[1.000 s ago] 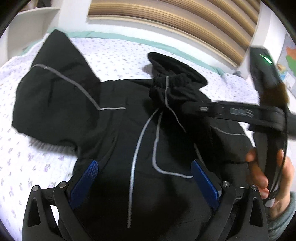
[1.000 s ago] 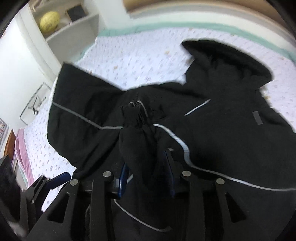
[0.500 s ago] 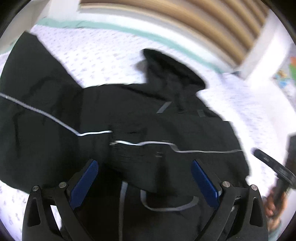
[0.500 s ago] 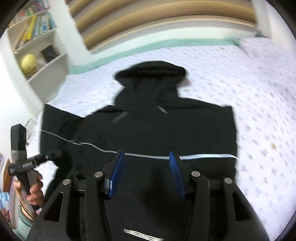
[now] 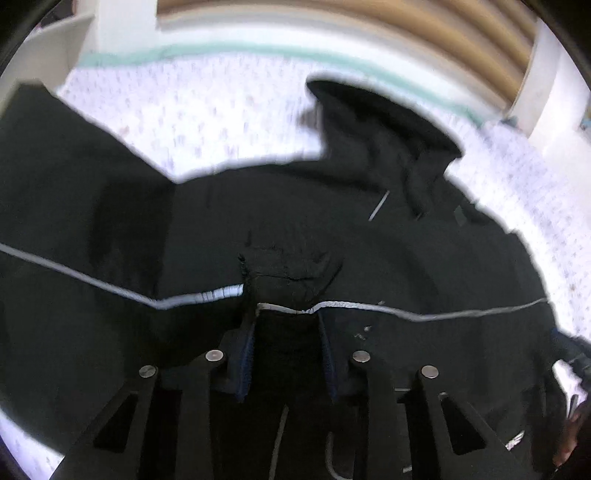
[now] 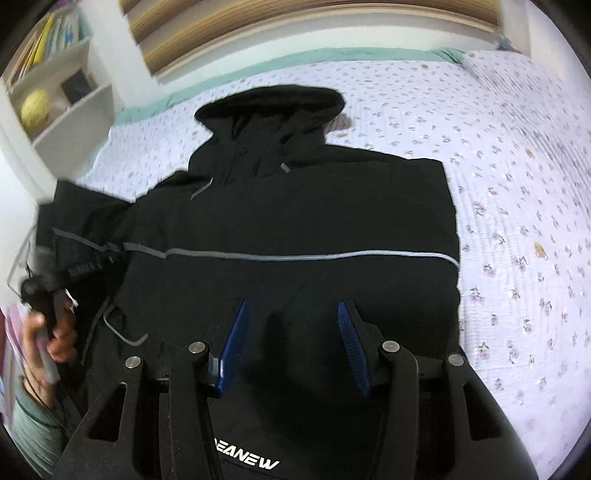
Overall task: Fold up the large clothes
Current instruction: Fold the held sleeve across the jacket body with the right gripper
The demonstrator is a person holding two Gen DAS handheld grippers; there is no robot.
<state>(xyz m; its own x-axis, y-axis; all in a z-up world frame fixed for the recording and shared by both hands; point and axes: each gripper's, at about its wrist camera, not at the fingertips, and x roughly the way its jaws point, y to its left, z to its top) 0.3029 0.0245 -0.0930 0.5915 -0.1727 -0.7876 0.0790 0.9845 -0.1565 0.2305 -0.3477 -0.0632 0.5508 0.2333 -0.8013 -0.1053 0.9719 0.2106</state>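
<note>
A large black hooded jacket with thin grey piping lies on the bed, hood toward the headboard; it also fills the left wrist view. One sleeve lies folded across the chest. My left gripper is shut on the cuff of that sleeve; in the right wrist view it shows at the jacket's left side. My right gripper is open and empty, its blue pads just above the jacket's lower front.
The bed has a white sheet with small purple flowers and a green edge at the far side. A white shelf unit with a yellow ball stands at the left. A slatted wooden headboard is behind the bed.
My right gripper let go of the sleeve cuff, opened and drew back to the jacket's lower front. My left gripper went from wide open to shut on the cuff.
</note>
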